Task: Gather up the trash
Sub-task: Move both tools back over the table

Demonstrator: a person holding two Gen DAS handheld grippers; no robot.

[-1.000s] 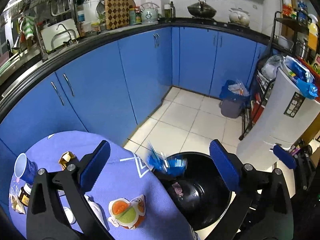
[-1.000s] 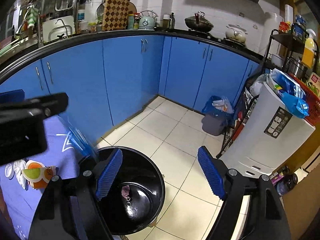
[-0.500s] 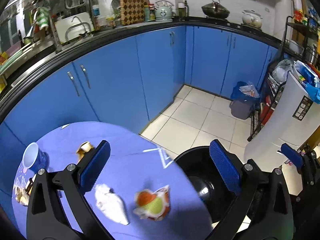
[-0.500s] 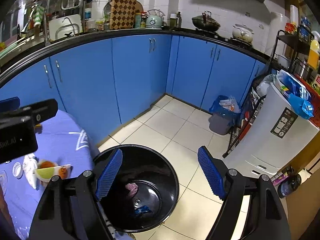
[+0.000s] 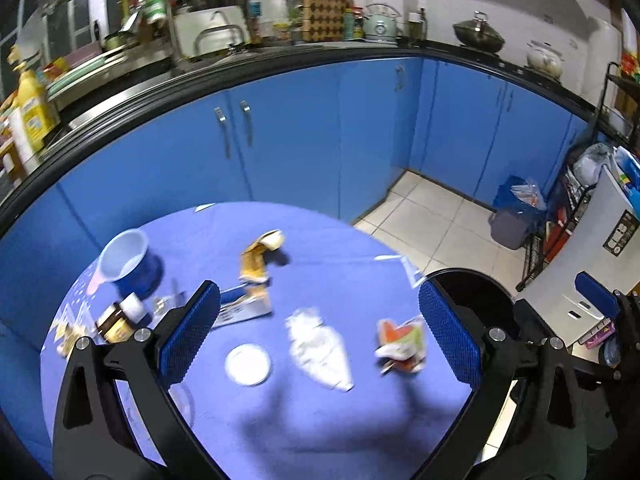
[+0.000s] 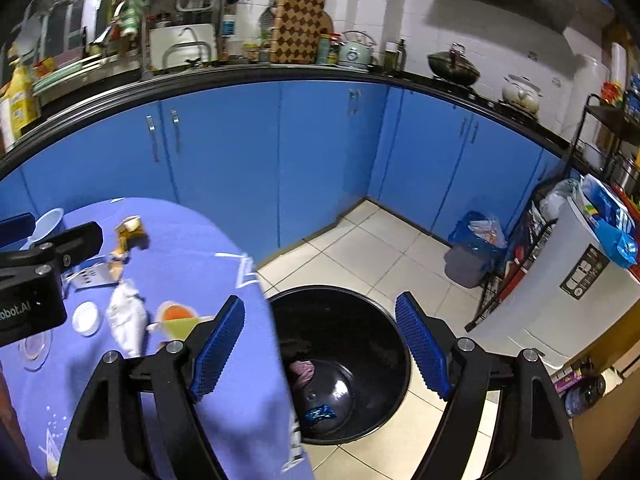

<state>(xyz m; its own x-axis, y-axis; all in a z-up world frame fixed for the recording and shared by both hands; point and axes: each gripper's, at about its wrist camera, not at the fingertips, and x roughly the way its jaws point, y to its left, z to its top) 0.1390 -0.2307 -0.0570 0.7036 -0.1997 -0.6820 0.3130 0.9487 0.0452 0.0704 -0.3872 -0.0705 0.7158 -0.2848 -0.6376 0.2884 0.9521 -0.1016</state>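
Both hand-held grippers, the left [image 5: 318,334] and the right [image 6: 320,346], stood wide open and empty, tilted downward, with the crumpled wrapper [image 5: 400,344] on the tabletop [image 5: 340,420] beside the black bin [image 6: 384,316].

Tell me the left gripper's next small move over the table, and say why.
Probably lower the left gripper onto the white wrapper: its fingers stand open and empty with the wrapper lying flat right between them, and the black bin sits just past the table edge, close for the drop.
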